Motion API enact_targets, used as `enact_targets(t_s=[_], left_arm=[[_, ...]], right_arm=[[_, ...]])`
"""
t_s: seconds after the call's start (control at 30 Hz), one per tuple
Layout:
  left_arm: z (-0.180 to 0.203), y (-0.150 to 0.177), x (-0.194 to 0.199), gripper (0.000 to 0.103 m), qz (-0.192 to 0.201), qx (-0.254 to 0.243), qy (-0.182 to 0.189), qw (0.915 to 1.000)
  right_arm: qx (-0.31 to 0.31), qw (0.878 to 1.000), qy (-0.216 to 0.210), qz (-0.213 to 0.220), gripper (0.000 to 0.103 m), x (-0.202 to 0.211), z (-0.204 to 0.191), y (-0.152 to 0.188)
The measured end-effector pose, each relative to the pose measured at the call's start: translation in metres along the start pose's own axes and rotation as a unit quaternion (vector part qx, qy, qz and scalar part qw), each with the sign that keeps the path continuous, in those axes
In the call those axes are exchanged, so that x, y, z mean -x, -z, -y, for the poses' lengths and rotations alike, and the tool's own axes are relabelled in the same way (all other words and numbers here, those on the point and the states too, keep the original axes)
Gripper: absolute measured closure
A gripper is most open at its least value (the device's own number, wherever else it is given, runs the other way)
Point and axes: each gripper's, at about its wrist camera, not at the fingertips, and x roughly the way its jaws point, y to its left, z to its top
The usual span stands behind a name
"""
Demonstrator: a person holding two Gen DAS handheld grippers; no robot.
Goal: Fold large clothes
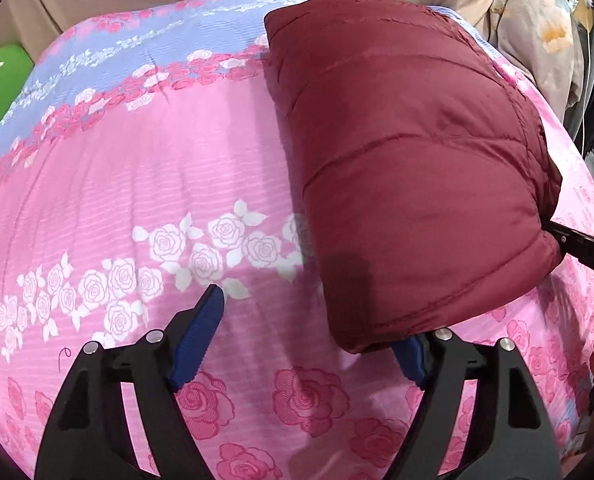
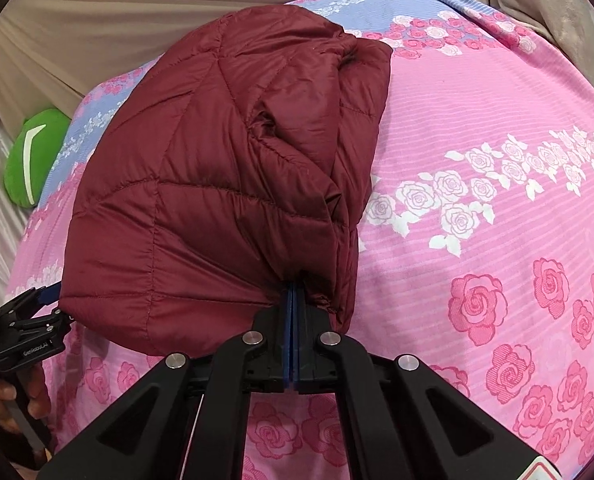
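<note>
The folded maroon jacket [image 2: 225, 184] on the bed [image 2: 477, 128] was gripped by the right tongs [image 2: 293, 300]; the left tongs [image 1: 309, 344] were held spread apart beside it.

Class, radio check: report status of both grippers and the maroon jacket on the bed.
Left gripper open beside jacket corner. Right gripper shut on folded maroon puffer jacket, pinching its near edge. Jacket bundled on pink rose bedsheet. Nothing in the way.
</note>
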Motion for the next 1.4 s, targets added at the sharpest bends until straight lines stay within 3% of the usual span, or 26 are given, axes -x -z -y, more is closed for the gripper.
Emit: enact_targets(t_s=[0.07, 0.17, 0.37, 0.47, 0.57, 0.63, 0.67, 0.8, 0.83, 0.87, 0.93, 0.97, 1.13, 1.4], left_arm=[[0.004, -0.001, 0.01, 0.033, 0.002, -0.017, 0.009, 0.9998], [0.007, -0.002, 0.046, 0.033, 0.028, -0.038, 0.026, 0.9985], [0.013, -0.042, 0.087, 0.027, 0.102, -0.041, 0.05, 0.9927], [0.032, -0.069, 0.066, 0.027, 0.108, -0.042, 0.054, 0.9917], [0.044, -0.08, 0.026, 0.027, 0.076, -0.043, 0.04, 0.9954], [0.046, -0.079, 0.002, 0.019, 0.059, -0.036, 0.038, 0.9969], [0.046, -0.079, -0.007, 0.013, 0.061, -0.025, 0.022, 0.9976], [0.039, -0.083, -0.007, 0.014, 0.047, 0.002, 0.032, 0.9984], [0.037, -0.083, -0.004, 0.014, 0.047, 0.006, 0.034, 0.9983], [0.035, -0.084, 0.001, 0.014, 0.051, 0.009, 0.034, 0.9981], [0.034, -0.084, 0.009, 0.009, 0.057, 0.014, 0.031, 0.9978], [0.031, -0.085, 0.012, 0.006, 0.06, 0.02, 0.03, 0.9976], [0.018, -0.095, 0.013, 0.005, 0.061, 0.045, 0.035, 0.9965], [0.003, -0.104, -0.026, 0.005, 0.007, 0.108, 0.114, 0.9875]], right_arm=[[0.003, 1.0, 0.001, -0.002, 0.103, 0.002, 0.001, -0.001], [-0.008, 1.0, -0.001, 0.0, 0.103, 0.021, 0.002, -0.006], [-0.001, 0.996, -0.015, 0.092, 0.09, 0.074, -0.008, -0.054], [0.025, 0.994, 0.005, 0.105, 0.09, 0.058, -0.027, -0.076], [0.032, 0.996, 0.055, 0.056, 0.091, 0.005, -0.031, -0.084], [0.04, 0.997, 0.06, 0.037, 0.093, -0.024, -0.023, -0.077], [0.043, 0.996, 0.066, 0.041, 0.093, -0.029, -0.022, -0.076], [0.027, 0.996, 0.074, 0.044, 0.09, -0.011, -0.025, -0.077], [0.021, 0.996, 0.071, 0.05, 0.082, -0.003, -0.024, -0.075], [0.009, 0.996, 0.064, 0.055, 0.063, 0.003, -0.022, -0.072], [-0.014, 0.996, 0.051, 0.068, 0.039, 0.016, -0.014, -0.066], [-0.028, 0.997, 0.035, 0.07, 0.035, 0.02, -0.009, -0.061], [-0.083, 0.995, -0.05, 0.026, 0.032, 0.014, 0.007, -0.045], [-0.097, 0.991, -0.091, -0.001, 0.023, -0.008, 0.006, -0.043]])
